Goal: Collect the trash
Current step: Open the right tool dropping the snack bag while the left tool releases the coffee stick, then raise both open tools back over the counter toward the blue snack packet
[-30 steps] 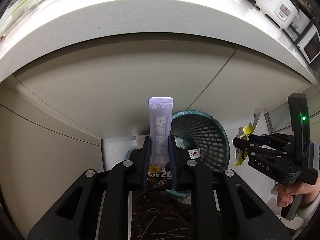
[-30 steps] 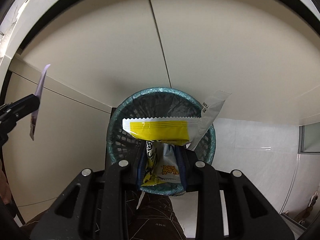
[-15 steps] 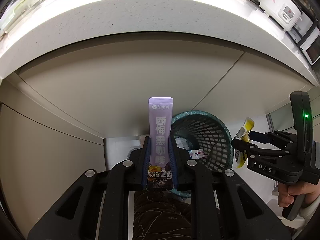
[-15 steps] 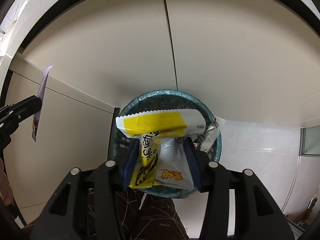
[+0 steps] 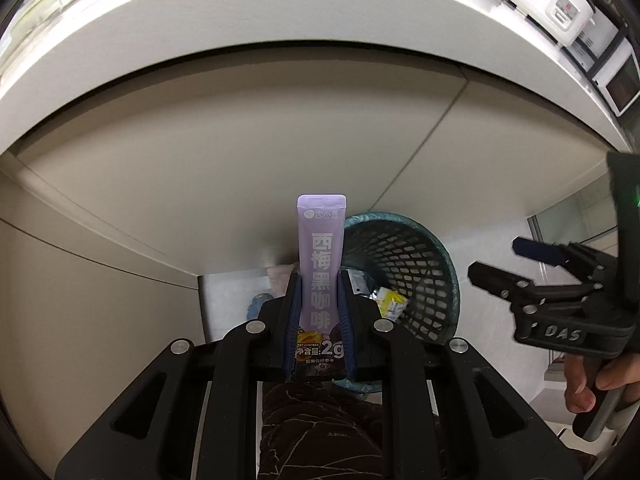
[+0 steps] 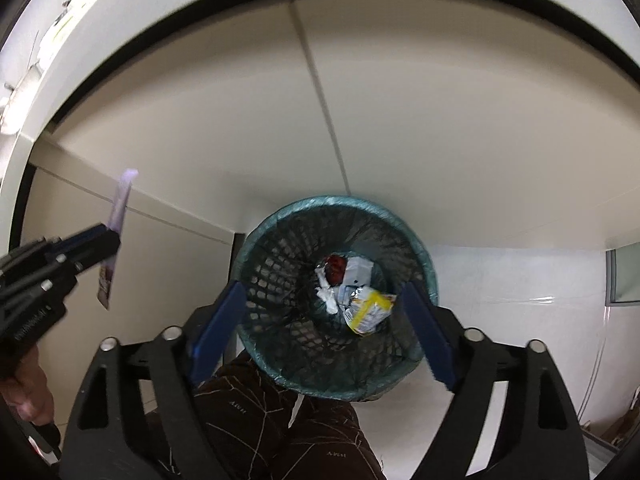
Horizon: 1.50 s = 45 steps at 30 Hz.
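the purple sachet (image 5: 321, 264) stands upright, clamped between the pads of the left claw (image 5: 319, 300), beside the basket and not over it. the right claw (image 6: 324, 322) is opening wide with nothing between its fingers, directly above the teal mesh basket (image 6: 424, 256). the yellow wrapper (image 6: 370, 310) lies inside the basket on other crumpled trash. beige cabinet doors (image 6: 400, 120) stand behind, under the white counter (image 5: 280, 12).

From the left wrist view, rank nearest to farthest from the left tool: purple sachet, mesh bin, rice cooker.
1. Purple sachet: clamped in the left tool.
2. Mesh bin: just beyond, slightly right, below.
3. Rice cooker: far upper right, on the counter.
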Tool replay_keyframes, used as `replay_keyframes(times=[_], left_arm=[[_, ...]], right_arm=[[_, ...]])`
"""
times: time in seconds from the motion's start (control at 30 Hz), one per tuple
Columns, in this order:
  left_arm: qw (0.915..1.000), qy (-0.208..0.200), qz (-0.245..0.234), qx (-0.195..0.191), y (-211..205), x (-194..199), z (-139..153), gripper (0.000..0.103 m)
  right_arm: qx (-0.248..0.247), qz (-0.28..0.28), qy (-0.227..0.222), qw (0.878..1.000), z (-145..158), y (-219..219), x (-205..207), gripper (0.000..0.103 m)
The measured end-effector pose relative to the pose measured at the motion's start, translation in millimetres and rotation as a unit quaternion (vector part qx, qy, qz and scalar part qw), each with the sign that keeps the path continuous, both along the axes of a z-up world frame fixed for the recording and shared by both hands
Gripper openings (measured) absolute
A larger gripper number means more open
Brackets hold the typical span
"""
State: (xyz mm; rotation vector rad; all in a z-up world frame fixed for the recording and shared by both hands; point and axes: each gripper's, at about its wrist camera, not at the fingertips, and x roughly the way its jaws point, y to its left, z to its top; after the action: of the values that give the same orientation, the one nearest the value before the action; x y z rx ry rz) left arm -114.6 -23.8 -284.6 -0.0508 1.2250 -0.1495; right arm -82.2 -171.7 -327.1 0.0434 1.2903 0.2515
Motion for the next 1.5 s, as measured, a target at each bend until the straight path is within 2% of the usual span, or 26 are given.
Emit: replay_keyframes(times=[0.27, 0.57, 0.97, 1.2, 1.27, 1.37, 1.47, 1.5], left_arm=[[0.9995, 0.006, -0.026, -0.015, -27.0, 6.6, -8.5, 0.017], [0.9977, 0.015, -0.062, -0.025, -62.6, 7.2, -16.8, 0.017], [0.9956, 0.034, -0.081, -0.031, -96.6, 6.1, -43.6, 0.018], [0.9949, 0.039, -0.087, -0.032, -100.3, 4.5, -45.2, 0.023], [0.9951, 0.037, -0.088, -0.029, -100.6, 2.6, -44.2, 0.032], [0.9952, 0.036, -0.086, -0.03, -99.5, 1.1, -41.7, 0.037], [0.9961, 0.031, -0.079, -0.025, -96.6, 0.6, -39.3, 0.061], [0.9964, 0.028, -0.076, -0.024, -95.4, 0.7, -37.9, 0.064]], right_arm=[[-0.007, -0.044, -0.028, 0.999, 26.2, -42.2, -6.7, 0.089], [-0.027, -0.086, -0.034, 0.995, 31.5, -87.5, -16.3, 0.095], [-0.035, -0.098, -0.031, 0.994, 28.5, -112.3, -25.2, 0.095], [-0.033, -0.104, -0.025, 0.994, 23.1, -112.7, -23.7, 0.095], [-0.034, -0.106, -0.026, 0.993, 22.2, -110.8, -22.8, 0.095], [-0.031, -0.107, -0.025, 0.993, 21.9, -108.9, -22.4, 0.095], [-0.027, -0.109, -0.025, 0.993, 21.8, -107.3, -22.3, 0.095], [-0.027, -0.108, -0.026, 0.993, 21.9, -106.4, -21.9, 0.095]])
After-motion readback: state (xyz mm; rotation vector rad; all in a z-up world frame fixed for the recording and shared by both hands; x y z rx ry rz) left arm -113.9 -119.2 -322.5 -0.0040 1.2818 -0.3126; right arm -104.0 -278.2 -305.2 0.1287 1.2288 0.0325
